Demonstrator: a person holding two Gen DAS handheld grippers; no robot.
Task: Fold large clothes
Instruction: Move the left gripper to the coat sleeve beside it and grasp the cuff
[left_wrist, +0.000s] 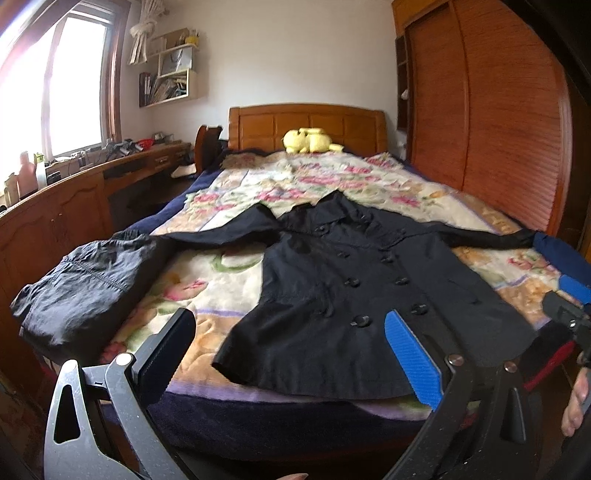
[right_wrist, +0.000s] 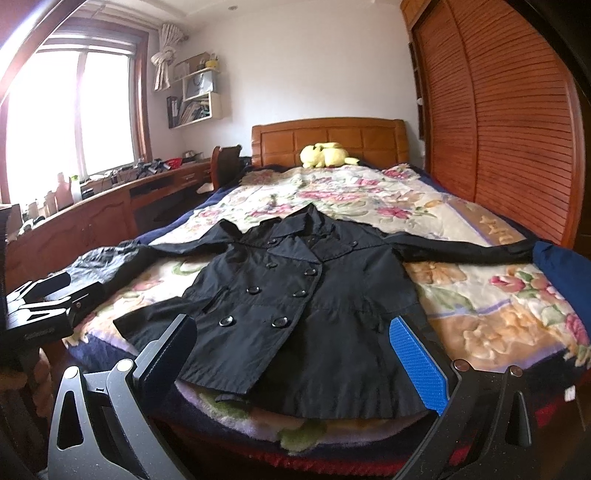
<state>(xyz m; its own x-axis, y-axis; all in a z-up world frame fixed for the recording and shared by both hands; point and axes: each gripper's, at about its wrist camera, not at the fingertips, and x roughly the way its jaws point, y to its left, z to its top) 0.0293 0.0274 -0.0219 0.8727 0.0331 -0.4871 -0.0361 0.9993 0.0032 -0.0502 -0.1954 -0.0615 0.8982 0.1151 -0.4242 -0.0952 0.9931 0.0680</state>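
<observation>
A black double-breasted coat (left_wrist: 332, 280) lies face up and spread flat on the bed, collar toward the headboard, both sleeves stretched out sideways. It also shows in the right wrist view (right_wrist: 295, 288). My left gripper (left_wrist: 291, 332) is open and empty, above the foot of the bed near the coat's hem. My right gripper (right_wrist: 295, 336) is open and empty, above the hem's right half. The right gripper's blue tips show at the right edge of the left wrist view (left_wrist: 569, 295). The left gripper shows at the left edge of the right wrist view (right_wrist: 51, 295).
A dark folded garment (left_wrist: 85, 280) lies on the bed's left edge. The bed has a floral blanket (left_wrist: 332, 177), a wooden headboard (left_wrist: 306, 125) and a yellow plush toy (left_wrist: 310, 140). A wooden desk (left_wrist: 74, 199) runs along the left; a slatted wardrobe (left_wrist: 498, 110) stands at right.
</observation>
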